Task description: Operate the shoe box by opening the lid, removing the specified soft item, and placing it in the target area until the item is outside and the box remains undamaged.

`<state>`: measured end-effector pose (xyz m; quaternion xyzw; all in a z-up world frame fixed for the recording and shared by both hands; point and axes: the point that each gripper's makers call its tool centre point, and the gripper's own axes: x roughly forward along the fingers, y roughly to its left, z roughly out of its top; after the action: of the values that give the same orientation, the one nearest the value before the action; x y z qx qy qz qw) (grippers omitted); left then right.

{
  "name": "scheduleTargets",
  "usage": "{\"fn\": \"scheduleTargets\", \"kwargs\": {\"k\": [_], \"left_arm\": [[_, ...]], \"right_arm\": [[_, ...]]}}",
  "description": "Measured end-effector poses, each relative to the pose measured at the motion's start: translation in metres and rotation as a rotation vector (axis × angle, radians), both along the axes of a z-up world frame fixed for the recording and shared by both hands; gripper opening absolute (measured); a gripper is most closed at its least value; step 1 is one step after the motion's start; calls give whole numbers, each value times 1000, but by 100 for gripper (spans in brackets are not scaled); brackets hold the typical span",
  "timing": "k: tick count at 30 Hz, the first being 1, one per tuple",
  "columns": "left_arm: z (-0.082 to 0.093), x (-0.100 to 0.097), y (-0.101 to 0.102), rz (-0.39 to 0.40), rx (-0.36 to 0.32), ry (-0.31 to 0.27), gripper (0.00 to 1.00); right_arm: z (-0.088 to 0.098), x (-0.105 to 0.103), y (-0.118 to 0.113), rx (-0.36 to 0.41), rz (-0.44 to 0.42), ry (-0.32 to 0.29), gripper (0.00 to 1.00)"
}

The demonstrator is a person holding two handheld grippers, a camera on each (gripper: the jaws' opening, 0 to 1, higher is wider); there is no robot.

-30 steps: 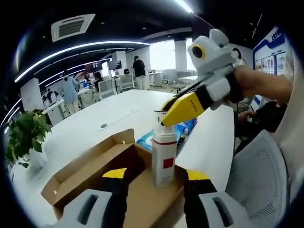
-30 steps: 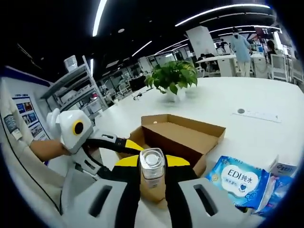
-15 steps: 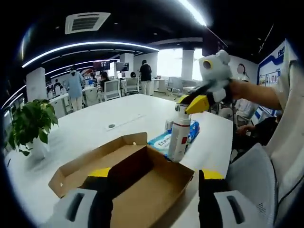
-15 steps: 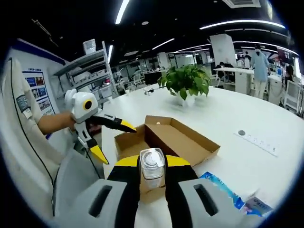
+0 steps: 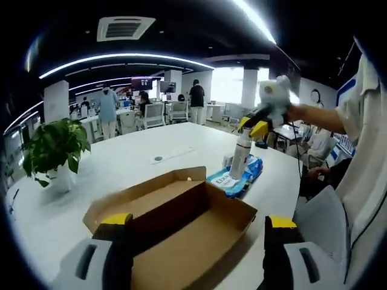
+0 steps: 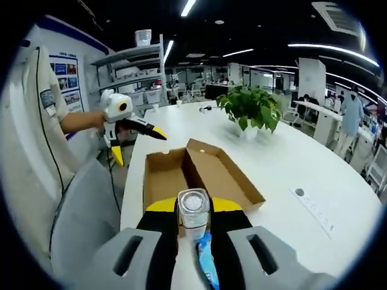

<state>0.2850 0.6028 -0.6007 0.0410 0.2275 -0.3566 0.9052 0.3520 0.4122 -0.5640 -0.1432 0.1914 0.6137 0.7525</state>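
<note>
An open brown cardboard shoe box point(image 5: 199, 241) lies on the white table, its lid folded out flat beside it, and I see nothing inside it. My left gripper point(image 5: 198, 220) stands open over the box's near end. My right gripper point(image 5: 253, 125) is shut on the top of a white bottle point(image 5: 240, 154), held upright over a blue tissue pack point(image 5: 234, 176) beyond the box. In the right gripper view the bottle's clear cap point(image 6: 193, 204) sits between the jaws of my right gripper point(image 6: 193, 212). The box point(image 6: 166, 178) lies ahead, and the left gripper point(image 6: 138, 147) hangs open at its far end.
A potted green plant point(image 5: 54, 145) point(image 6: 251, 109) stands on the table past the box. A socket strip point(image 6: 314, 208) is set into the tabletop. A grey chair back point(image 5: 320, 223) is by the table edge. People and desks fill the far room.
The right gripper has lifted the bottle out of the box and carried it away over the blue tissue pack. The left gripper has drawn back from the box and stayed open.
</note>
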Motion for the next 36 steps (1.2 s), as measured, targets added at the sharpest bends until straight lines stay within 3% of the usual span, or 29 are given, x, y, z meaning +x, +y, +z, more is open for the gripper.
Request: {"fn": "scheduleTargets", "kwargs": {"k": [6,13,24,36], "left_arm": [[6,-3,18,35,-30,-1,100],[9,-6,34,68,-34,-5,100],[-3,-8,57,122,-16,28,100],[-13,-5,68,142,-9,51,100]], "right_arm": [[1,17,-8,-18,48,-48,16],[-8,43,-18,-46,82,-83,16],[-43,86,-31,-113,75,-80,16],[-84,111,-41,-187,73,-78,16]]}}
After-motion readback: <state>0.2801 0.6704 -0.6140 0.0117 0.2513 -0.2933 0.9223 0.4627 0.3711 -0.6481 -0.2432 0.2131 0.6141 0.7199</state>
